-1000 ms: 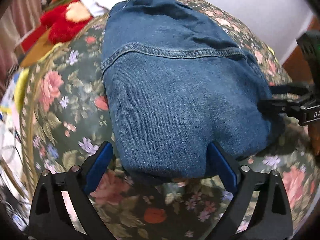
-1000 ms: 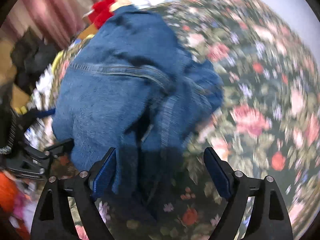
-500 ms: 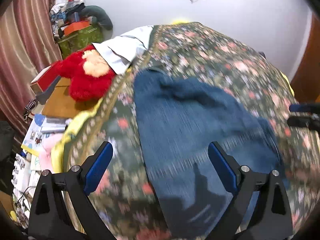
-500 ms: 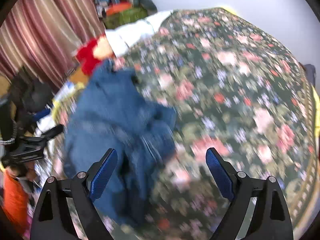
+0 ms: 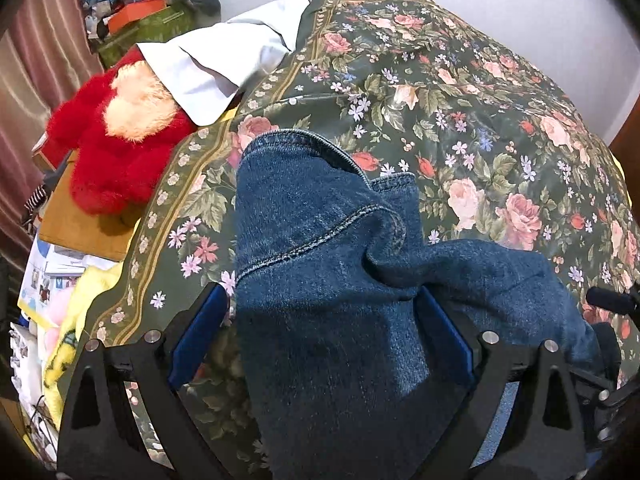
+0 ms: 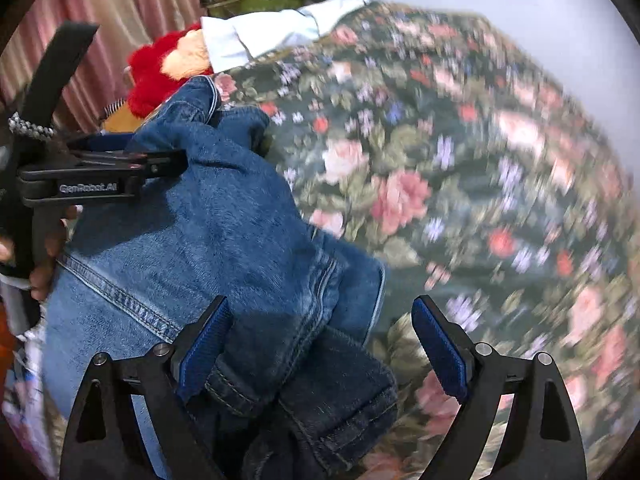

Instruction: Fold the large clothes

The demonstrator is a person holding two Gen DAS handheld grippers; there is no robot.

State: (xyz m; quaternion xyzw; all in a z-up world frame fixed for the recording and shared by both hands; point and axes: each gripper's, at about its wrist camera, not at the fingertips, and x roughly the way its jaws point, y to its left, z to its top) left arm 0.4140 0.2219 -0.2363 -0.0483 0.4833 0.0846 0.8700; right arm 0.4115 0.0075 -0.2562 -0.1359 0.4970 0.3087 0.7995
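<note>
A blue denim garment (image 5: 332,288) lies bunched on the floral bedspread (image 5: 460,92). It also shows in the right wrist view (image 6: 224,224). My left gripper (image 5: 320,340) is open, its blue pads on either side of the near denim fold. It also shows from the side in the right wrist view (image 6: 132,156), reaching over the denim's left part. My right gripper (image 6: 320,344) is open, its left pad against a seamed denim edge and its right pad over the bedspread (image 6: 460,184).
A red plush toy (image 5: 116,152) and a white pillow (image 5: 224,64) lie at the bed's far left corner. A green box (image 5: 140,28) and clutter stand behind them by a pink curtain (image 5: 36,64). Papers lie on the floor at left.
Both grippers swung up and away from the folded denim, then came back down onto it. The denim is now bunched and wrinkled rather than lying in a smooth fold.
</note>
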